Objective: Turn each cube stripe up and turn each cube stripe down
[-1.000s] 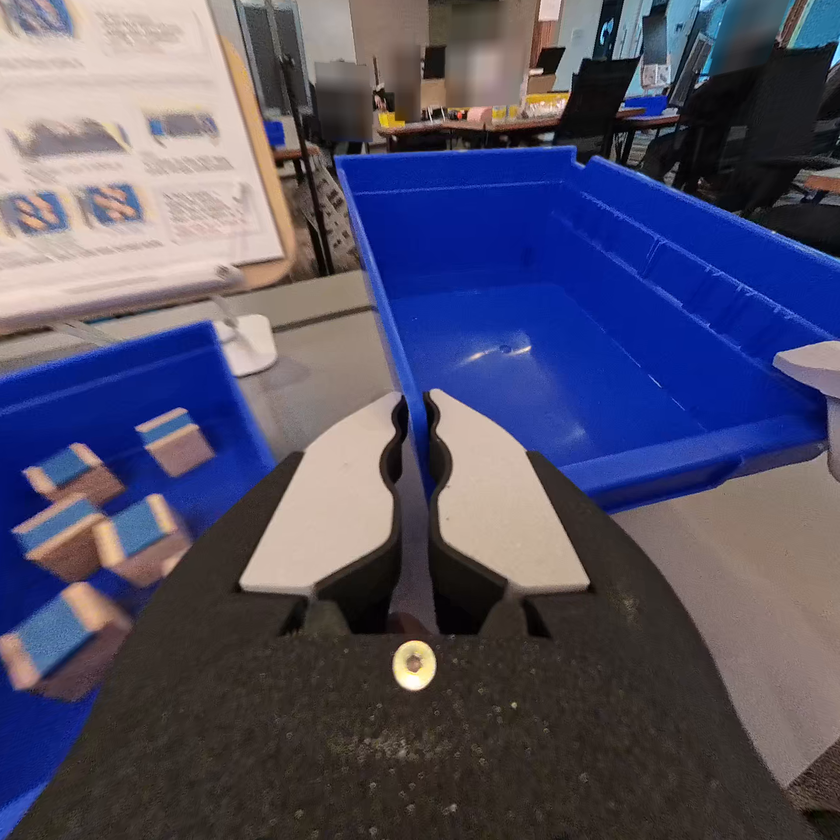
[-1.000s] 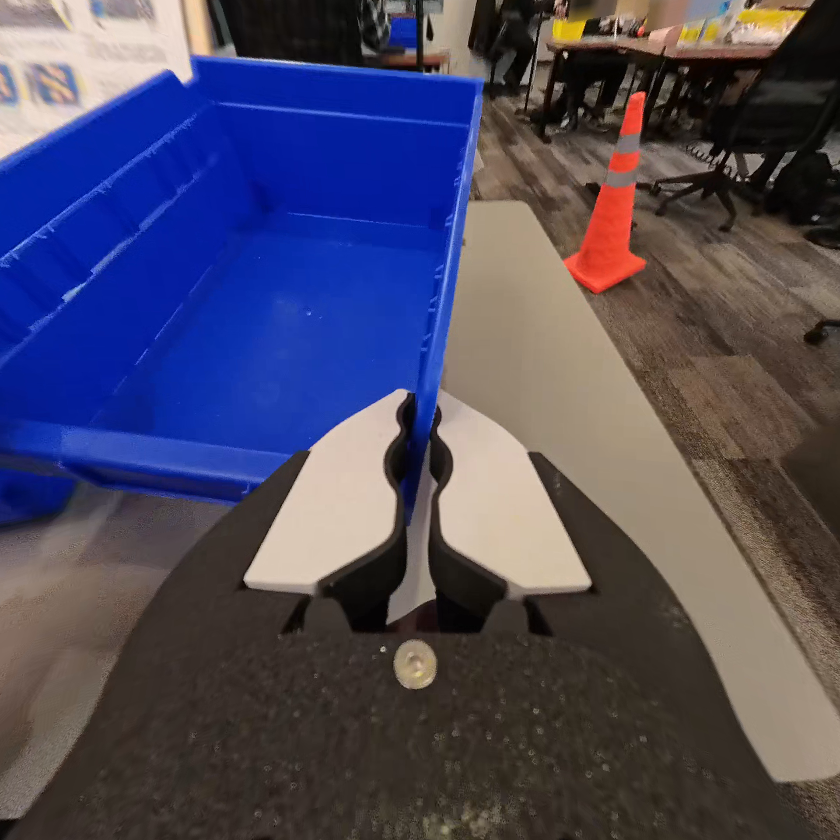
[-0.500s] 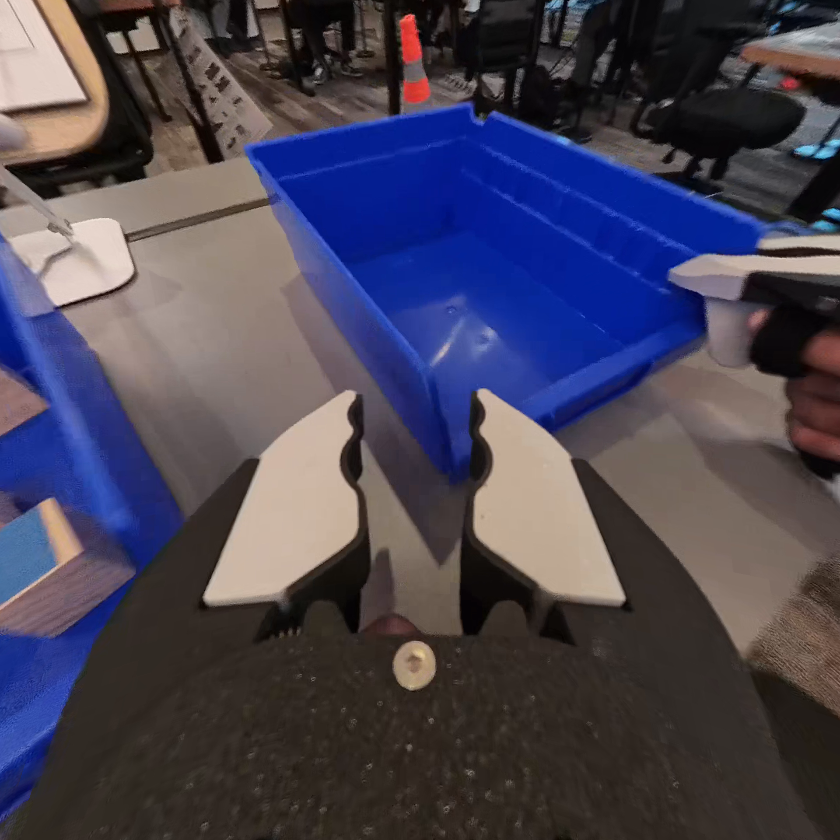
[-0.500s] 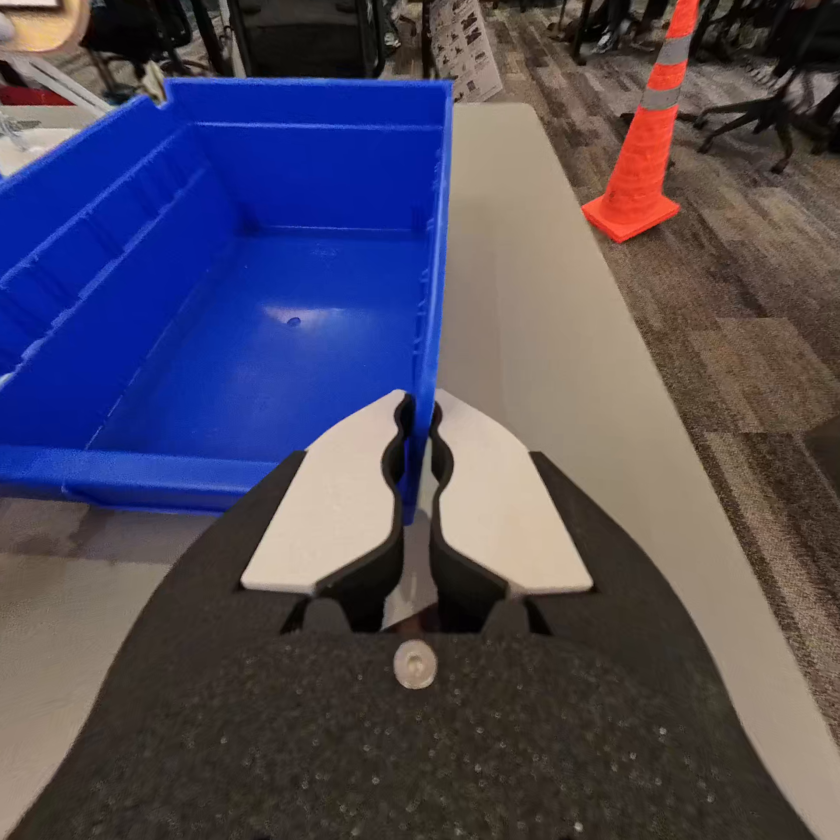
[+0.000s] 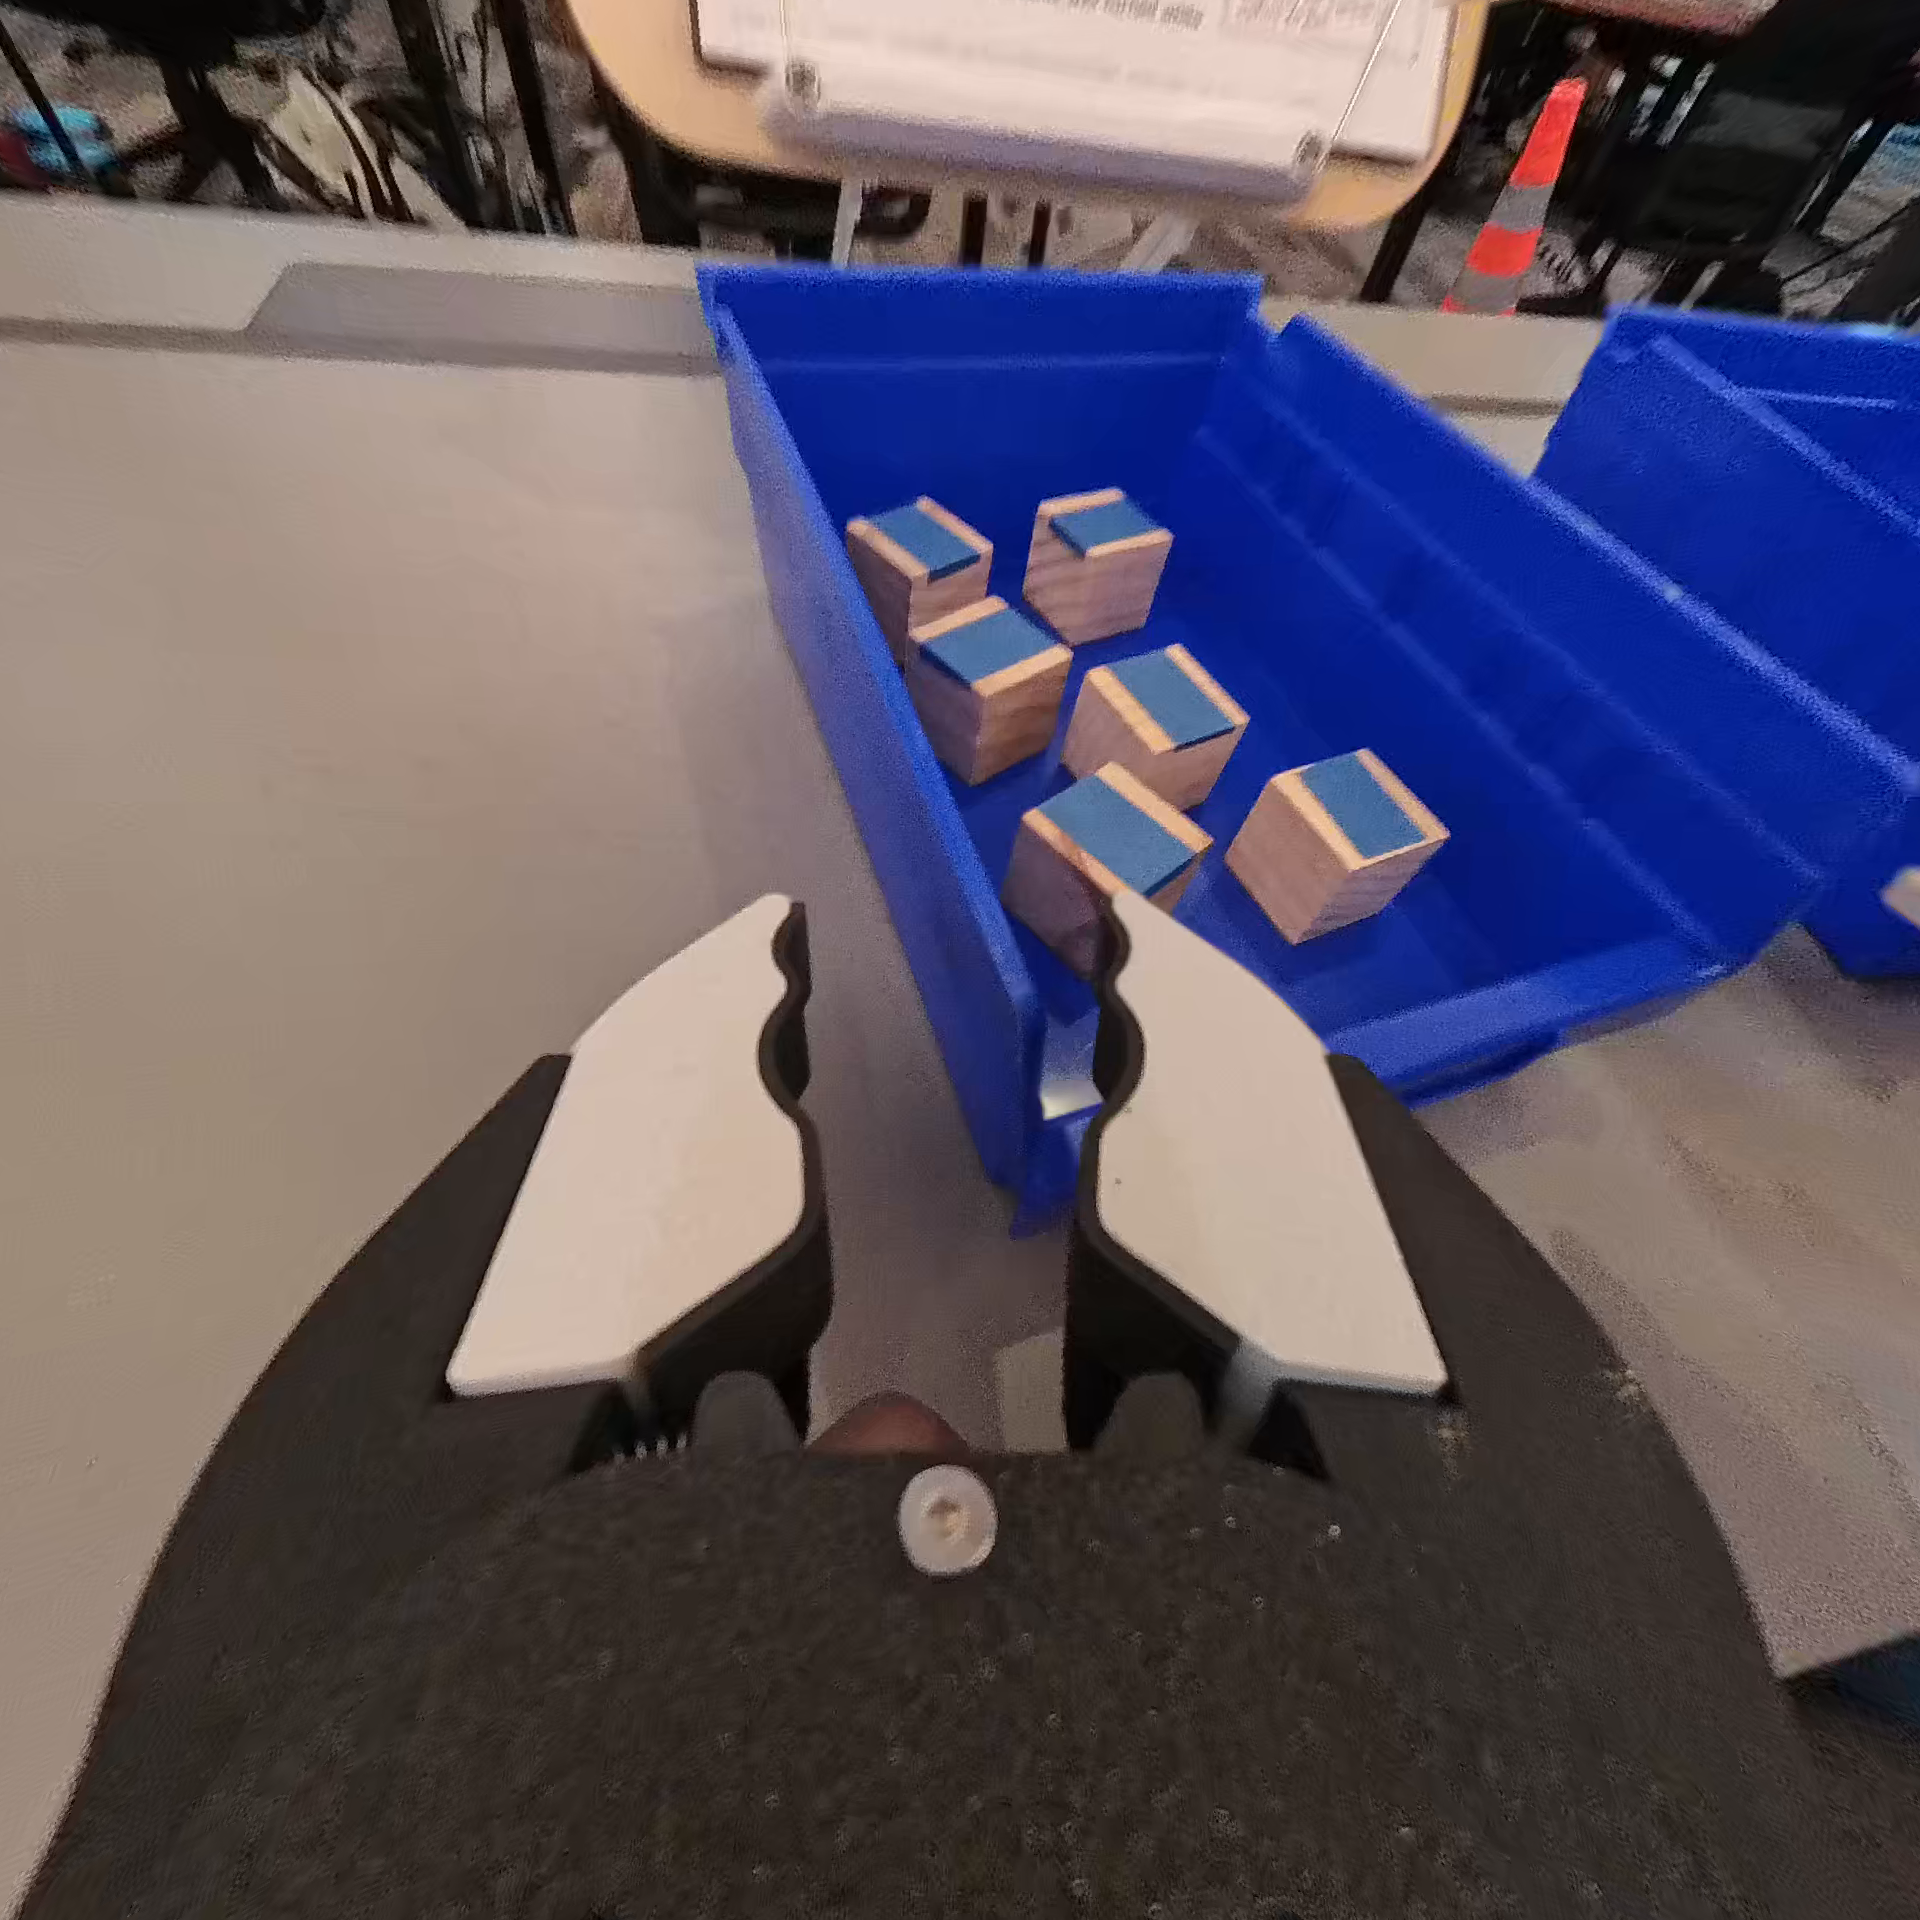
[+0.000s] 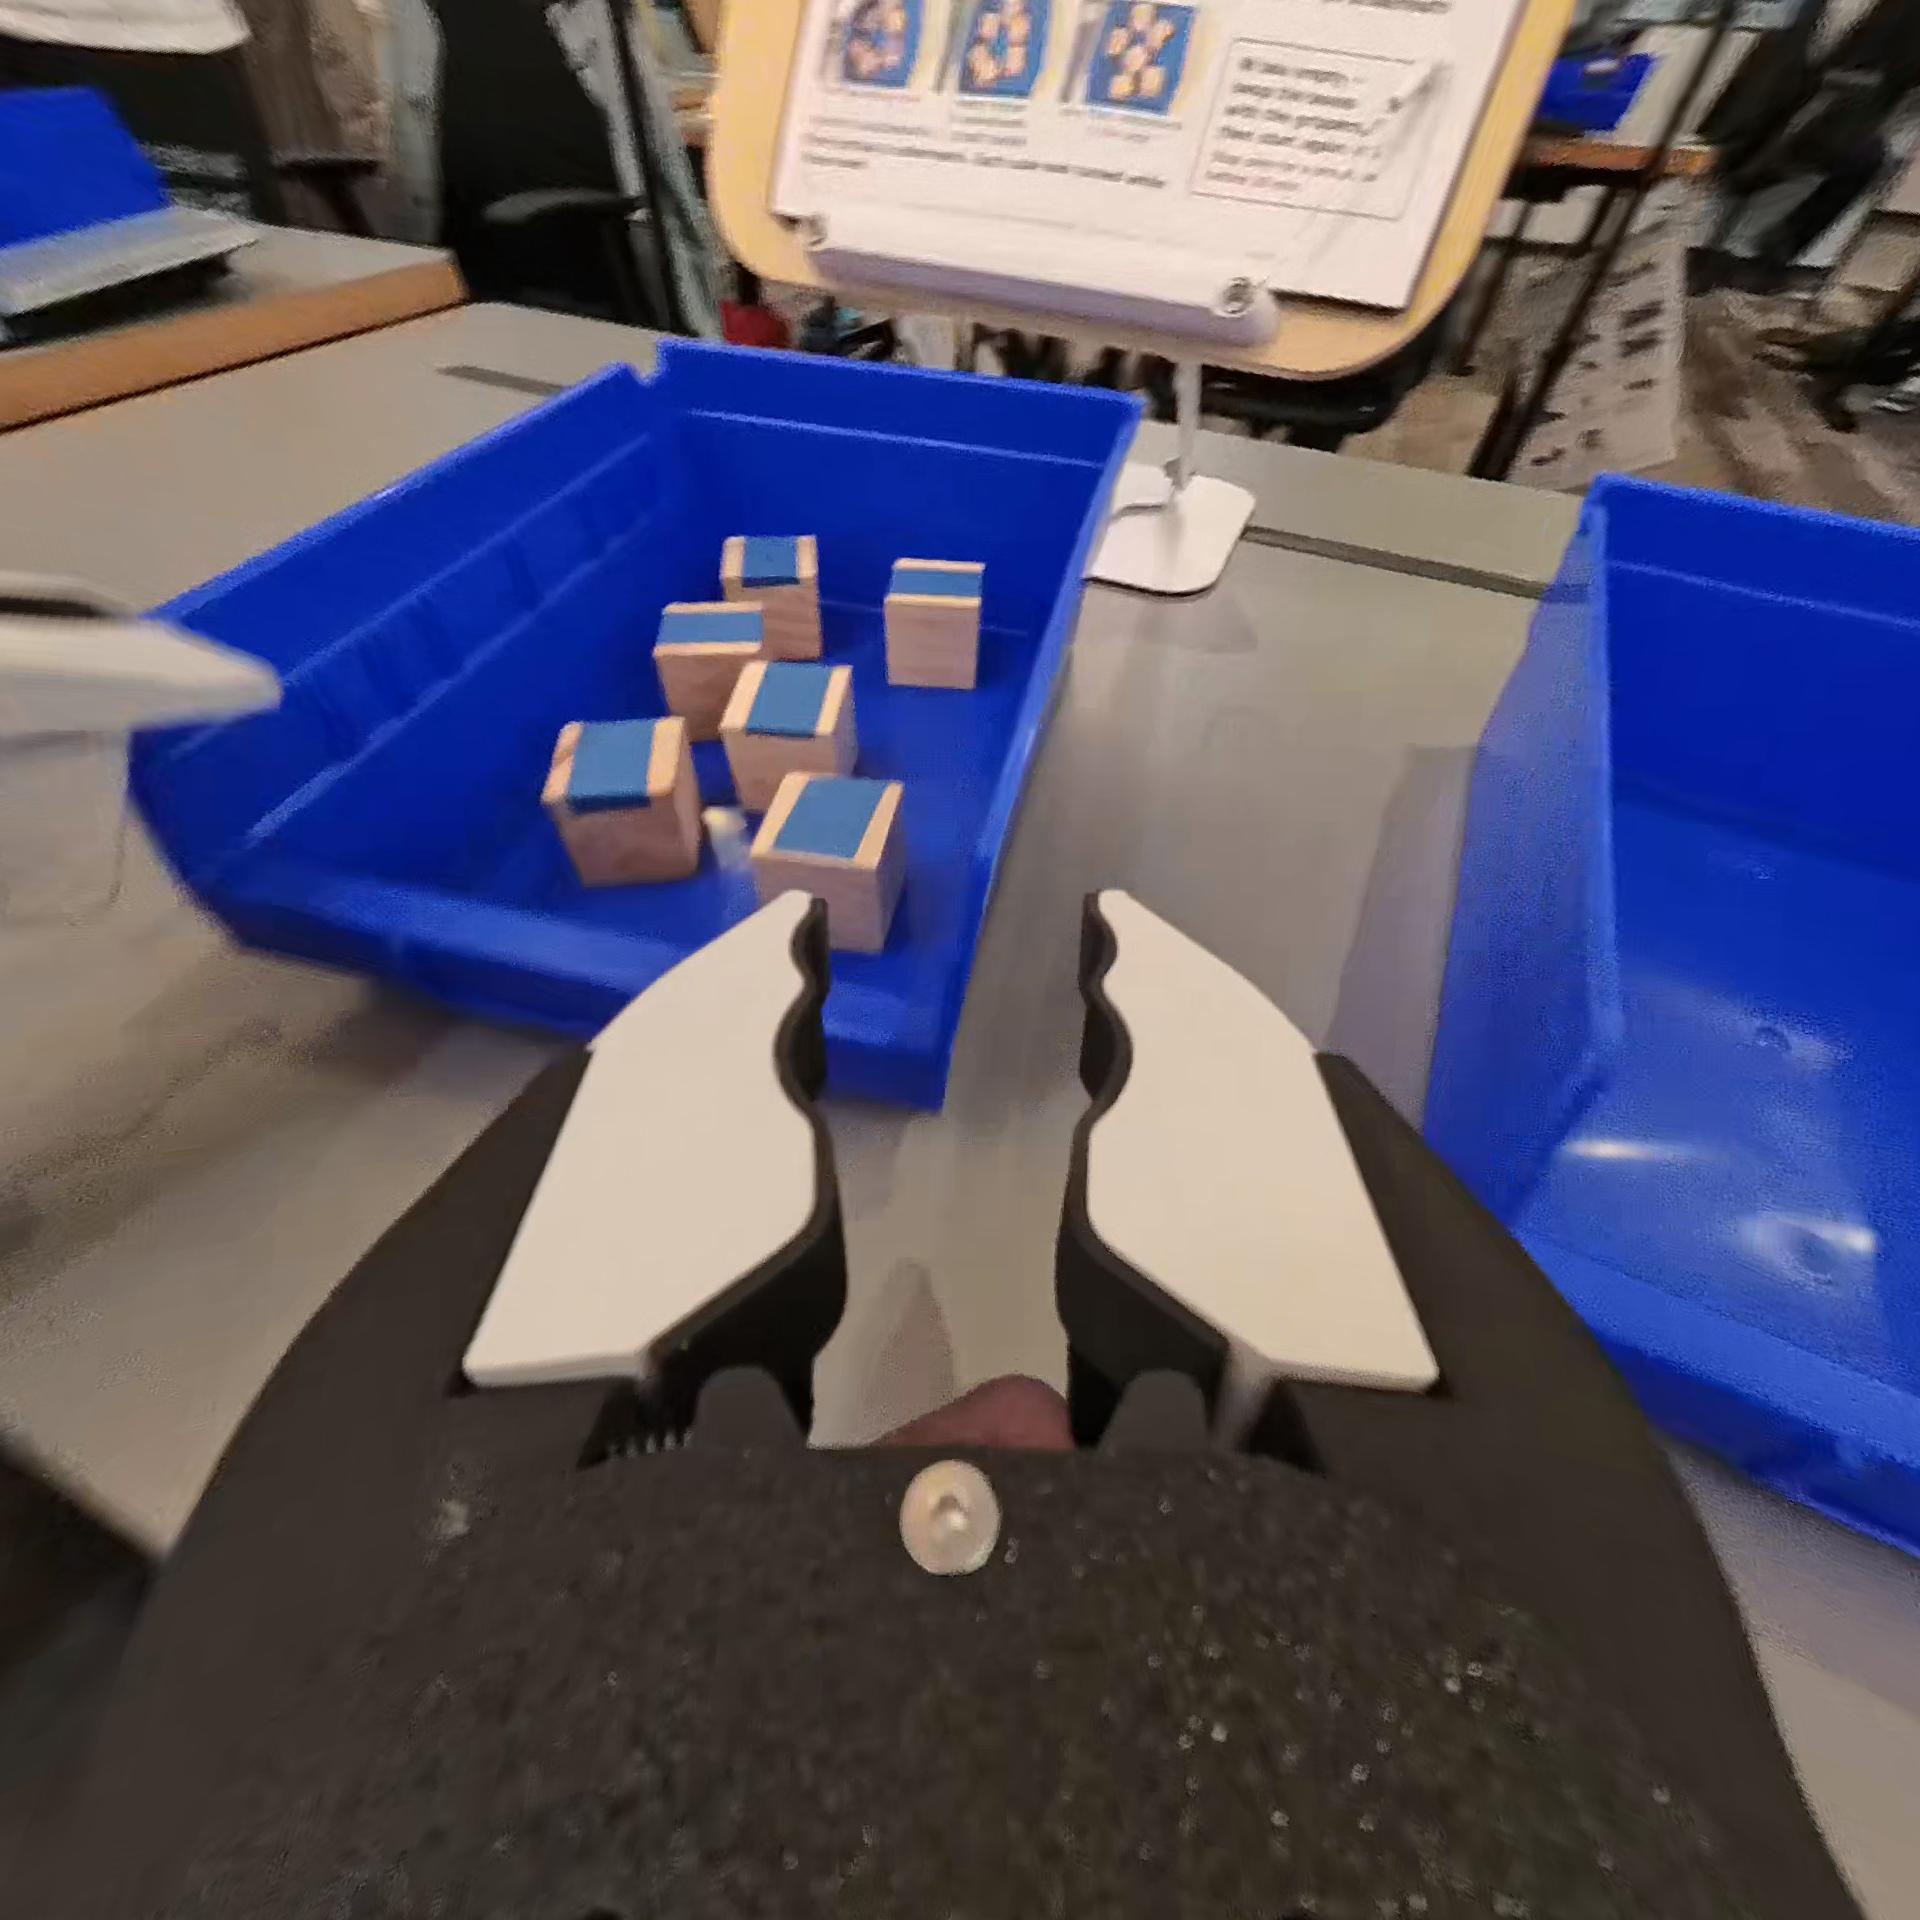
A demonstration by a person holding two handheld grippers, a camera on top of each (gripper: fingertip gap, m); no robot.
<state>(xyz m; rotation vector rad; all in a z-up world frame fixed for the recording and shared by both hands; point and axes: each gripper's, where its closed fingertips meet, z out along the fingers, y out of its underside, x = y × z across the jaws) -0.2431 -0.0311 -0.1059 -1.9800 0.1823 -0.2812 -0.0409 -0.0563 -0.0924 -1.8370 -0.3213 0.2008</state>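
Several wooden cubes lie in a blue bin (image 5: pixel 894 779), each with its blue stripe facing up. The nearest cube (image 5: pixel 1112 842) sits by the bin's near left corner. My left gripper (image 5: pixel 948 914) is open and empty, with its jaws on either side of that corner's wall and not pressing on it. In the right wrist view the same bin (image 6: pixel 416 623) and cubes (image 6: pixel 831 852) lie ahead to the left. My right gripper (image 6: pixel 954 904) is open and empty over the table at the bin's near right corner. A left gripper finger (image 6: pixel 135 665) shows at the left edge.
A second blue bin (image 6: pixel 1662 935), with nothing in it, stands to the right and also shows in the left wrist view (image 5: pixel 1766 499). A sign board (image 6: pixel 1122 135) on a white foot (image 6: pixel 1174 530) stands behind the bins. An orange cone (image 5: pixel 1517 208) stands on the floor beyond.
Both grippers were shut on the second bin's side walls. The left opened first, then the right. Both let go and swung left to the bin with the cubes.
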